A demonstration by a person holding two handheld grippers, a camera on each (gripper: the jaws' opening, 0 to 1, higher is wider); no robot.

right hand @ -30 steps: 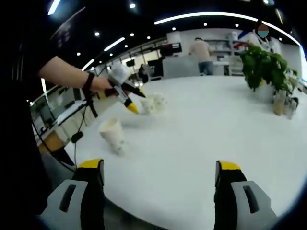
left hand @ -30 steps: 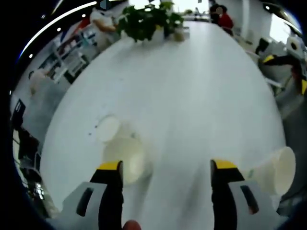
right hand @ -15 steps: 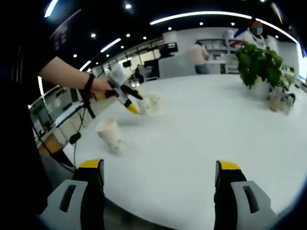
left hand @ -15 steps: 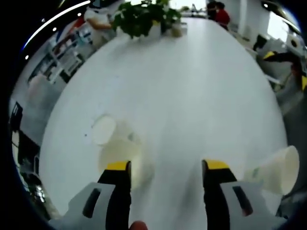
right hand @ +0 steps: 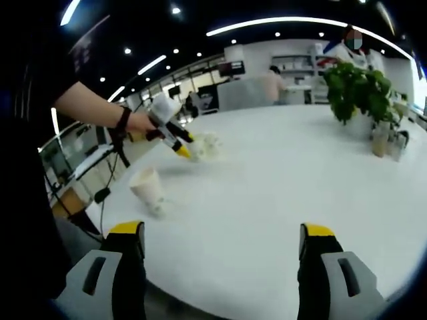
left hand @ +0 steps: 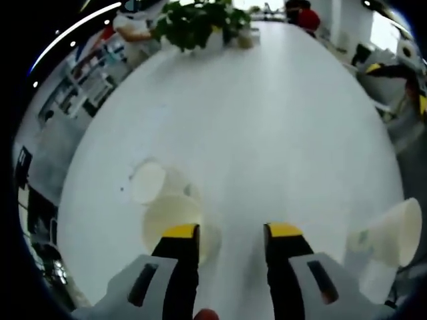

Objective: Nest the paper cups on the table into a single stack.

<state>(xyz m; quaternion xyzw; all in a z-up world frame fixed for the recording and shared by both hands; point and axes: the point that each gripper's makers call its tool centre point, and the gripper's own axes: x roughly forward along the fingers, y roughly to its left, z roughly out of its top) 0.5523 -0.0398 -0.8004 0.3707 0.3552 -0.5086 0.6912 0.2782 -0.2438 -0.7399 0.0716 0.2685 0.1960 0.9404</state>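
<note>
Closing in on the near cup (left hand: 175, 220), left tongs (left hand: 228, 235) now with yellow-tipped jaws drawn much nearer together than a second ago, yet a clear gap left between them and nothing pinched; one jaw tip lies over the cup's rim in the left gripper view, though contact cannot be told from it. Lying tipped just beyond, a second cup (left hand: 149, 182), mouth turned toward the camera, close beside or touching the first. Resting on its side well apart at the right edge of that view, a third cup (left hand: 387, 233), mouth up and outward. Seen from the right gripper view, the same left tongs (right hand: 180, 145) held out over the white tabletop (right hand: 280, 180) by a hand (right hand: 137, 122), tips down at the pair of cups (right hand: 205, 145), the lone cup (right hand: 148, 188) nearer the camera. Right tongs (right hand: 221, 235) hanging spread wide above the tabletop edge, unchanged across the second, holding nothing. Standing at the far end, a potted plant (right hand: 357, 90), clear of the work. Judging by the narrowing jaws, a grasp of the near cup looks to be in hand; no stack started yet, all three cups loose, so the task reads as barely begun.
</note>
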